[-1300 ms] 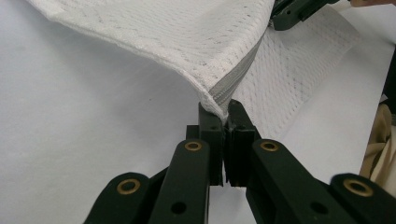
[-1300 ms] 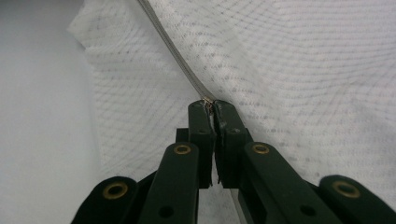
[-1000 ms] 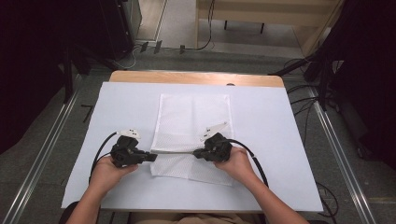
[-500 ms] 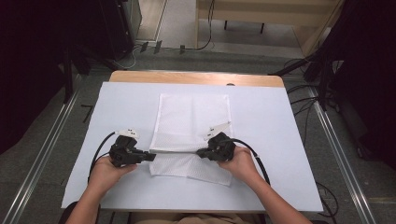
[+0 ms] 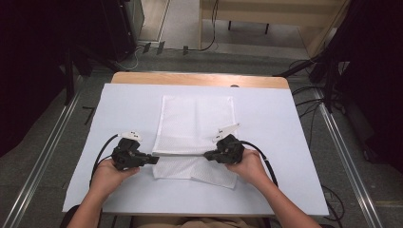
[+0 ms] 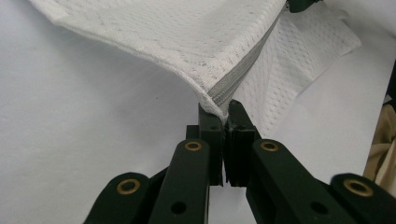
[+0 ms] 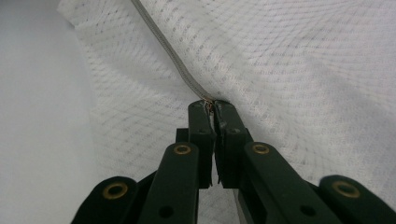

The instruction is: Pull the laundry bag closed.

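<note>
White-covered table (image 5: 285,142) carries a white mesh laundry bag (image 5: 197,123) at its centre, near the front edge. Left gripper (image 5: 153,159) and right gripper (image 5: 208,155) are clamped shut on opposite ends of its grey zipper (image 6: 236,77). Keeping the zipper line taut and level should prevent sagging. Since the earlier frame, the right gripper has shifted slightly outward.

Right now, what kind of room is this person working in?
Probably a lab or recording workshop. A white-covered table stands between metal rails, cables trail over the grey floor, and both hand-held grippers, left gripper and right gripper, pinch a white mesh bag.
</note>
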